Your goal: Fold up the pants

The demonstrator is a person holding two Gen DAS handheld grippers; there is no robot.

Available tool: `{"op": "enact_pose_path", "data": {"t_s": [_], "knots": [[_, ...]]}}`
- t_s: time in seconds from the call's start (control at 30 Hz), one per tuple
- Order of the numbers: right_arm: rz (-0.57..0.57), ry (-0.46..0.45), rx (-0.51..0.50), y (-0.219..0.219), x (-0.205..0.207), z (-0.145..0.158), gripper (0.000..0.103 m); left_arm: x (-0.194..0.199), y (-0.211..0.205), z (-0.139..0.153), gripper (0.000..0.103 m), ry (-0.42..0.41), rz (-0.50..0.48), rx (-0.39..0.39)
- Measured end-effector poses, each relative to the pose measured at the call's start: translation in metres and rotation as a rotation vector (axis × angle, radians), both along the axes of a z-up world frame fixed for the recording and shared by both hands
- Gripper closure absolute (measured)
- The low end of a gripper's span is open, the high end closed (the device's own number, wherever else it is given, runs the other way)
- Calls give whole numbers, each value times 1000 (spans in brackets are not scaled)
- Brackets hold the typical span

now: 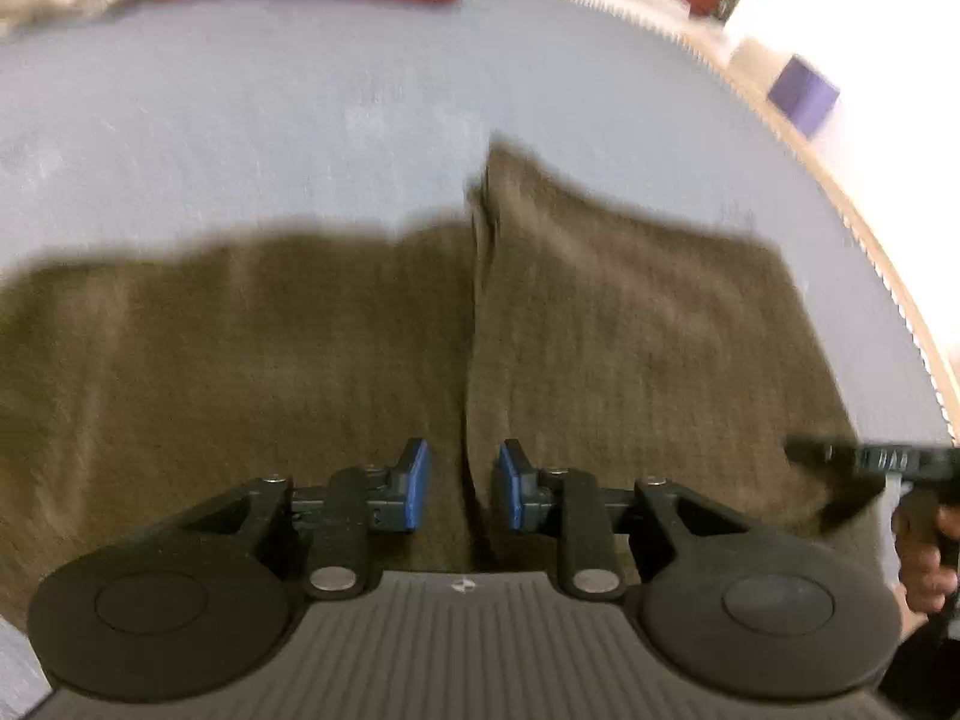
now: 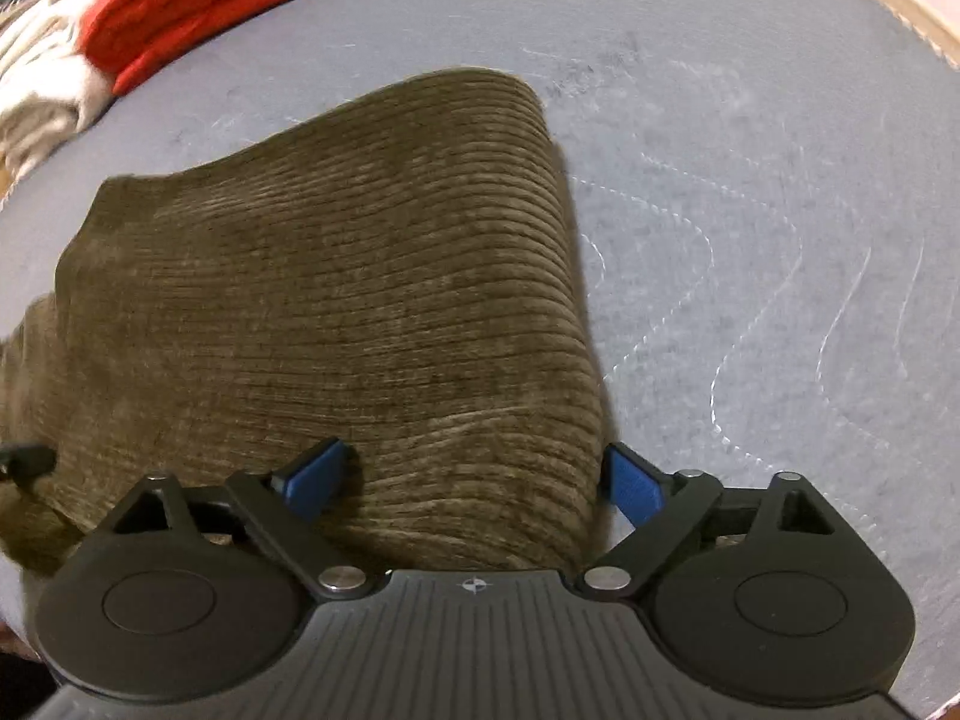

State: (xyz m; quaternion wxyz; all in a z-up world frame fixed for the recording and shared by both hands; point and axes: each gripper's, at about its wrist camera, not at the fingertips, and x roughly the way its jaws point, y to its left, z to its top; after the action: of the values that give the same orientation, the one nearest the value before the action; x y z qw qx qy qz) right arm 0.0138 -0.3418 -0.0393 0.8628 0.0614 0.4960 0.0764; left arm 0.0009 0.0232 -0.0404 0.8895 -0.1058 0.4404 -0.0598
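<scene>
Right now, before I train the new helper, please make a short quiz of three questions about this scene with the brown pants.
1. True or false: the right tongs stand wide open over an edge of the pants.
2. Which colour has the garment lying beyond the pants? A red, B green, C yellow.
3. Fill in: the pants lie on a quilted ____ cover.
Key: 1 true; 2 A; 3 blue-grey.

Grey quilted bed [image 2: 750,192] bears olive corduroy pants [image 2: 336,300] and red garment [image 2: 198,0]
</scene>
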Motion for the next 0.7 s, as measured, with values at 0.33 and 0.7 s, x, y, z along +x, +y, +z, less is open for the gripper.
{"op": "enact_pose_path", "data": {"t_s": [0.33,0.7], "knots": [[11,-28,-26,9,5,-3,10,-12,-41,35,62,-266,-102,178],[25,-32,-21,7,1,-2,10,16,-57,-35,63,73,-282,192]]}}
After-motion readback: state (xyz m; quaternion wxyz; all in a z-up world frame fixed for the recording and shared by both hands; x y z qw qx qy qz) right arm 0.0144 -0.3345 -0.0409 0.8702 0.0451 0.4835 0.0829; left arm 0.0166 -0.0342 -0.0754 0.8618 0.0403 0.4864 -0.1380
